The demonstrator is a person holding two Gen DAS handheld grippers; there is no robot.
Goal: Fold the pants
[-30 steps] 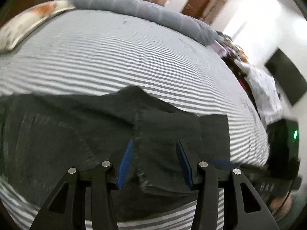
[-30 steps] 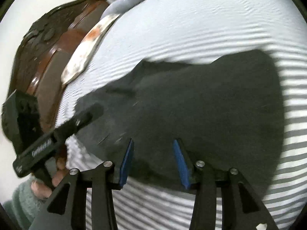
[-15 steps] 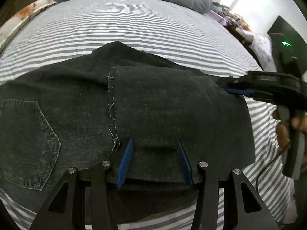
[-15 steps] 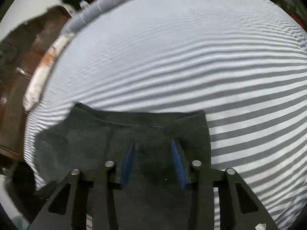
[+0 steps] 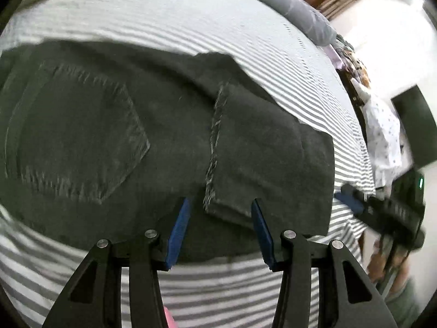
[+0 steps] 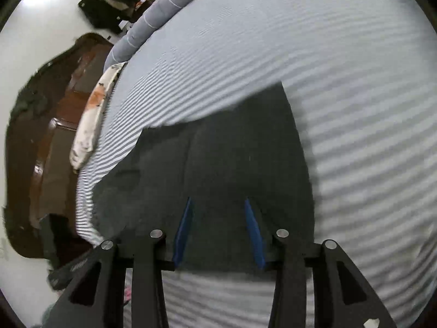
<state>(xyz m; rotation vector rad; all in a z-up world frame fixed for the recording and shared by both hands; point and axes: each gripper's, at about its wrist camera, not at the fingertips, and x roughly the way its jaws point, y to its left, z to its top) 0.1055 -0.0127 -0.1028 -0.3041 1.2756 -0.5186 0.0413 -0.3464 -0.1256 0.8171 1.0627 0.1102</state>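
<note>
Dark grey denim pants (image 5: 164,142) lie folded on a grey-and-white striped bed (image 5: 191,27). In the left wrist view a back pocket (image 5: 76,134) shows at the left and a leg end with a frayed hem (image 5: 214,142) lies folded over the seat. My left gripper (image 5: 220,205) is open and empty, just above the pants' near edge. The right gripper (image 5: 352,202) shows at the right, beside the fold's right edge. In the right wrist view the pants (image 6: 232,164) fill the middle, and my right gripper (image 6: 218,202) is open and empty over their near edge.
A grey bolster (image 5: 286,2) lies along the far edge of the bed. A floral pillow (image 6: 92,117) and a dark wooden headboard (image 6: 41,136) are at the left in the right wrist view. Furniture with clothes (image 5: 382,131) stands right of the bed.
Both grippers have shifted over the pants and stayed open. The left view has swung so the back pocket is larger, and the right gripper has dropped lower at the pants' right edge.
</note>
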